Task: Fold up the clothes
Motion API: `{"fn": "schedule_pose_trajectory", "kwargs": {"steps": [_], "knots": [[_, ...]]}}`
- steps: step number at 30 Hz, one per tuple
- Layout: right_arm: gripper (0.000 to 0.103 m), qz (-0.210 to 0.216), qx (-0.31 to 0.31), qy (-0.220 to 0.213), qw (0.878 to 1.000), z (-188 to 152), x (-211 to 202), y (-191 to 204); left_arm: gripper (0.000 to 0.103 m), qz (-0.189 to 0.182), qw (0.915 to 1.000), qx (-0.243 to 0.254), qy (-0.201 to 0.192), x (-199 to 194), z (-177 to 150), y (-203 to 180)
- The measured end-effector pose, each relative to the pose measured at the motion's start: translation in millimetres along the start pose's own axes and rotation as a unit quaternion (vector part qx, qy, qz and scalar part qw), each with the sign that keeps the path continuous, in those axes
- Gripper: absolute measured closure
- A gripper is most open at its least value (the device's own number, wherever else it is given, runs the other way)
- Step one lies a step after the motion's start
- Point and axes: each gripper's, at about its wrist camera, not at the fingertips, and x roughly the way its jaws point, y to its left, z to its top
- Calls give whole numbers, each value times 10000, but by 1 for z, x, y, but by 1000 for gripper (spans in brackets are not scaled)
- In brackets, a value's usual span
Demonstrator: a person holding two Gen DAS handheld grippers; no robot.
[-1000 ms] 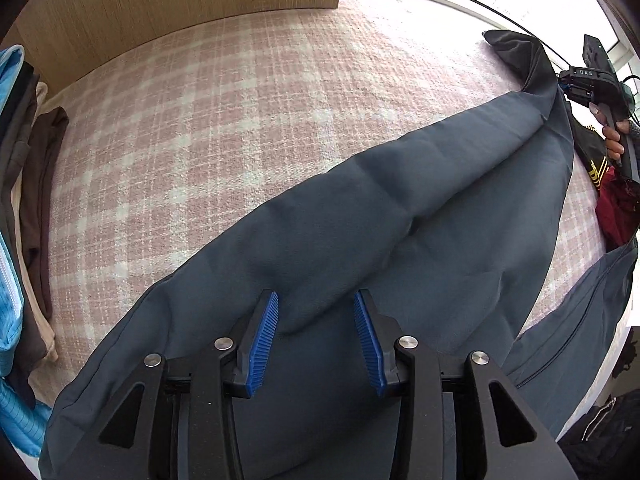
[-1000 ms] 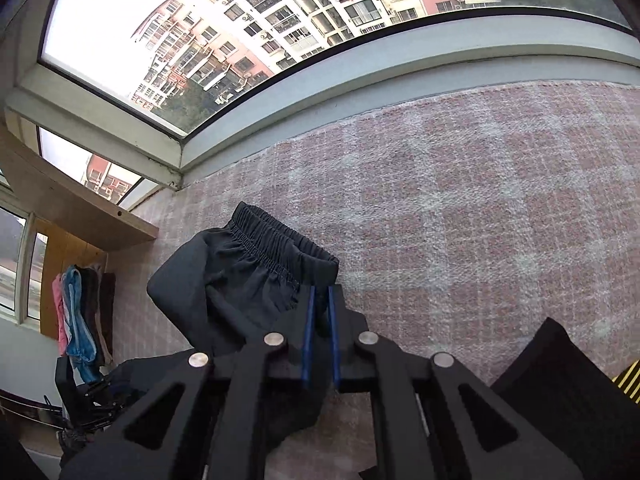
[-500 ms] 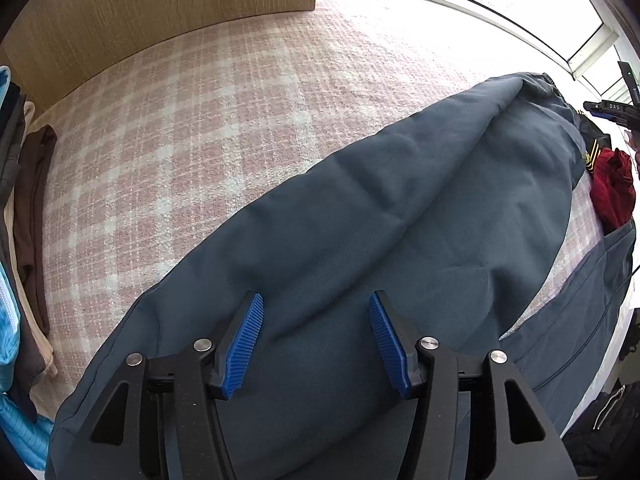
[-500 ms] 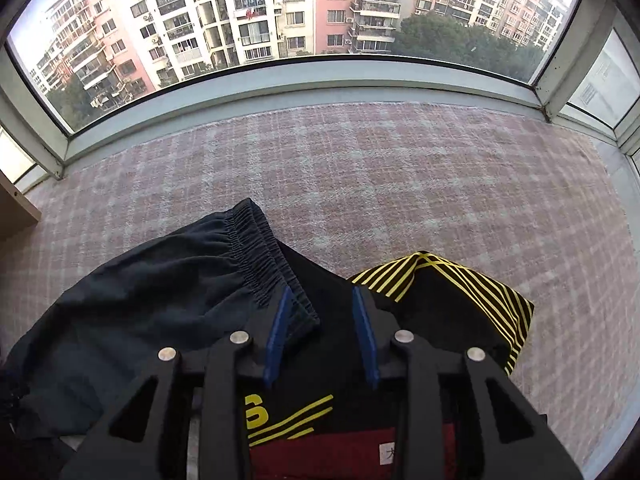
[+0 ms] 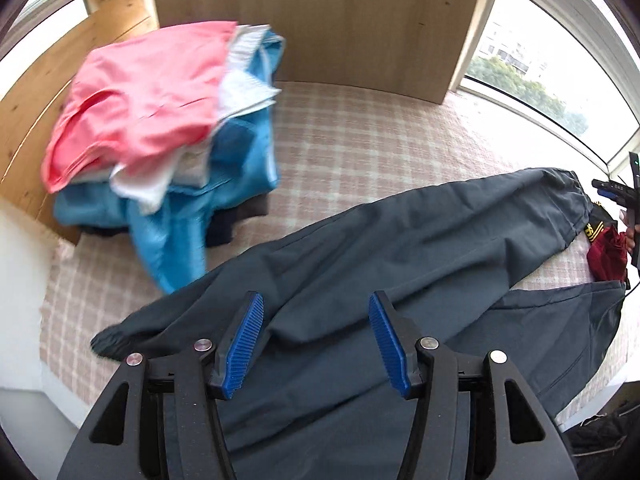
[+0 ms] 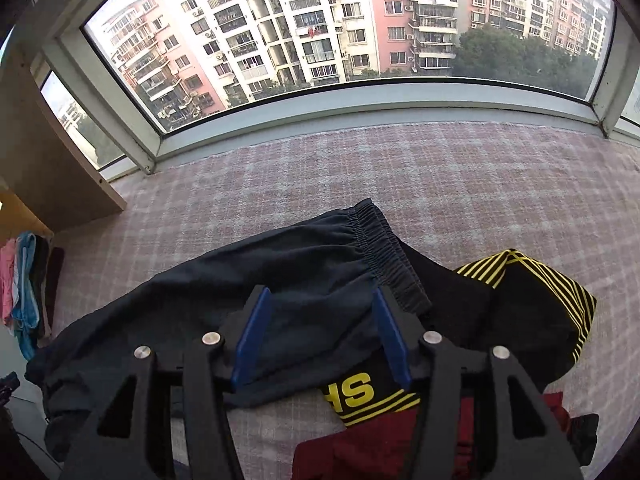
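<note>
Jaws apart above trousers [image 5: 400, 248]

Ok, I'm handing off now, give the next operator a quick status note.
Left tool: open, nothing gripped, above the trousers' leg end.
Right tool: jaws just opened, empty, above the waistband.
Grey trousers lie lengthwise on the plaid cover, unfolded.
Stack of clothes at the wooden panel; black-and-yellow garment and red one wait.
Left: fold trousers.
</note>
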Motion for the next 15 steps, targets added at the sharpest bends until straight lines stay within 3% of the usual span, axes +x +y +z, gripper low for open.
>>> {"fn": "schedule_pose_trajectory", "kwargs": {"steps": [4,9,11,15], "knots": [[49,-238,307,-104,9992,-59,-59,-38,50,254,9965,-791,20,-30,-80,58],[49,-821,713,197,9939,-140,-87,-86,50,484,9861,-1567,281,-41,-181,102],[49,-988,955,414,9897,-171,-89,-103,50,542,9831,-1705,397,-41,-214,108],[49,-705,1566,652,9830,-209,-85,-123,50,447,9844,-1583,624,-29,-257,108]]}}
